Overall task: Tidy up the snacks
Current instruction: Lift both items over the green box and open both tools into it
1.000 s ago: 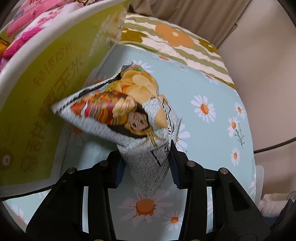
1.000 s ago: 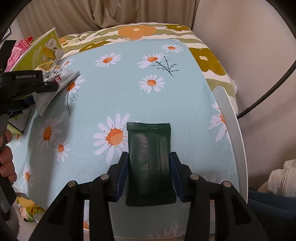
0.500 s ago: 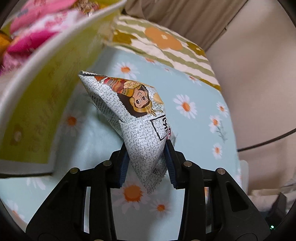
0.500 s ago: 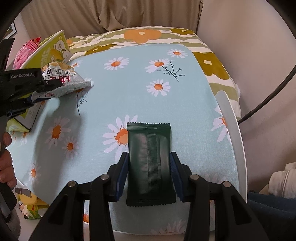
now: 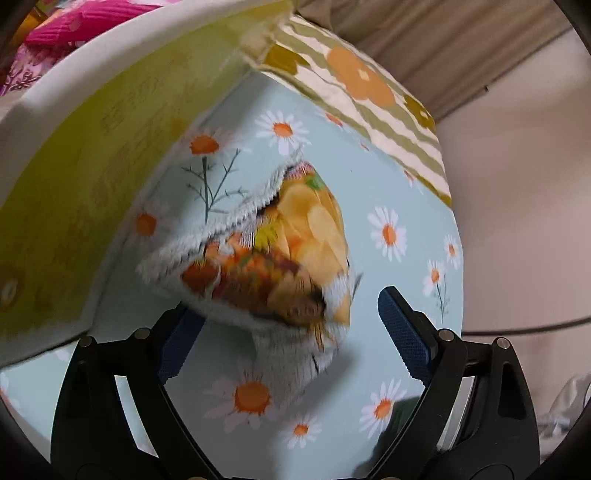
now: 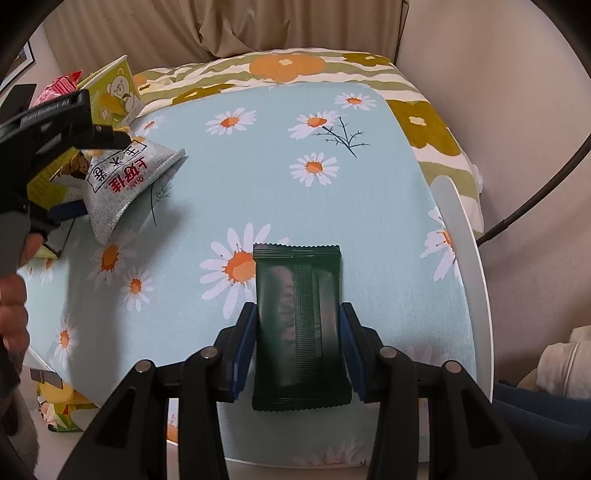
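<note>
While its jaws are opening, the left gripper stands spread wide around the grey, pyramid-shaped crisp bag with a printed picture of golden crisps, and neither blue pad presses on the foil. The bag is blurred in the left wrist view; it sits between the open fingers, above the pale blue daisy-print tablecloth, just beside the tall yellow-green cardboard snack box with a white rim. Whether the bag touches the cloth cannot be told. Pink snack packets show inside that box.

In the right wrist view the right gripper is clamped on a flat dark green foil wrapper with crimped ends, its pads pressing both long edges, the packet held over the near edge of the table. A person's hand grips the left tool's handle at the far left.
</note>
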The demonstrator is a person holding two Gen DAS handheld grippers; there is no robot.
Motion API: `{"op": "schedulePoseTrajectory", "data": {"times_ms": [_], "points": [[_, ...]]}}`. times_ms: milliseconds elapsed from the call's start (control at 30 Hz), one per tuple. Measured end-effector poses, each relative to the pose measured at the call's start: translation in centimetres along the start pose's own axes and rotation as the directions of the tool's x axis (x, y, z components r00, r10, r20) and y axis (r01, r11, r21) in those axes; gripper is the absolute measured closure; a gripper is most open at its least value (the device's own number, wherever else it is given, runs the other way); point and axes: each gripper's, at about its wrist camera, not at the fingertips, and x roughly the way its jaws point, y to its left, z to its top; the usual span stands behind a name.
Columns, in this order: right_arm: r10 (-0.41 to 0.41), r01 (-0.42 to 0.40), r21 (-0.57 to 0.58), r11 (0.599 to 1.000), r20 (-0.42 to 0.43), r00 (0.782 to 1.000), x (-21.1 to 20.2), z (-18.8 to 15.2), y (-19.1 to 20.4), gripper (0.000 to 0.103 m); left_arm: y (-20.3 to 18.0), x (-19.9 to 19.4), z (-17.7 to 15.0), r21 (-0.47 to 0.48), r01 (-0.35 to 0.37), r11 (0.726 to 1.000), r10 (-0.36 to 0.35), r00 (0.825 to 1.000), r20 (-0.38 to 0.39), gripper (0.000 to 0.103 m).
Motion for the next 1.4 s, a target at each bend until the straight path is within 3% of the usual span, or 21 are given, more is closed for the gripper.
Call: {"op": "schedulePoseTrajectory", "data": {"times_ms": [133, 233, 367, 600, 800, 967, 1233, 1400], "points": [[-0.003, 0.003, 0.0, 1.0, 0.0, 1.0, 0.1, 0.1, -0.2, 0.063, -0.3, 0.8, 0.7, 0.016, -0.023, 1.0, 0.023, 1.0, 0.007, 0.014], [-0.001, 0.001, -0.001, 1.0, 0.0, 1.0, 0.2, 0.1, -0.3, 0.063, -0.6, 1.1, 0.7, 0.035, -0.007, 0.999, 0.006, 1.0, 0.008, 0.053], [0.003, -0.003, 0.0, 1.0, 0.006, 1.0, 0.2, 0.3, -0.4, 0.063, -1.3, 1.1, 0.4, 0.075, -0.009, 0.997, 0.008, 1.0, 0.013, 0.058], [0.019, -0.018, -0.019, 1.0, 0.051, 0.999, -1.4, 1.4, -0.2, 0.063, -3.1, -0.9, 0.1, 0.144, 0.016, 0.989, -0.021, 0.999, 0.032, 0.059], [0.056, -0.049, -0.061, 0.997, 0.126, 0.99, -4.7, 3.9, 0.5, 0.063, -4.9, -6.6, 0.6, 0.208, 0.031, 0.978, -0.054, 0.993, 0.105, 0.059], [0.119, -0.097, -0.118, 0.988, 0.197, 0.973, -8.4, 7.0, 3.0, 0.063, -5.3, -12.1, 2.4, 0.222, 0.04, 0.974, -0.086, 0.975, 0.205, 0.059], [0.263, -0.218, -0.197, 0.956, 0.243, 0.934, -12.4, 11.7, 10.2, 0.063, -1.5, -19.9, 7.7, 0.22, 0.017, 0.975, -0.081, 0.955, 0.284, 0.059], [0.33, -0.277, -0.216, 0.936, 0.269, 0.905, -13.7, 14.5, 16.1, 0.063, 2.7, -22.7, 11.8, 0.256, -0.003, 0.967, -0.063, 0.966, 0.25, 0.059]]}}
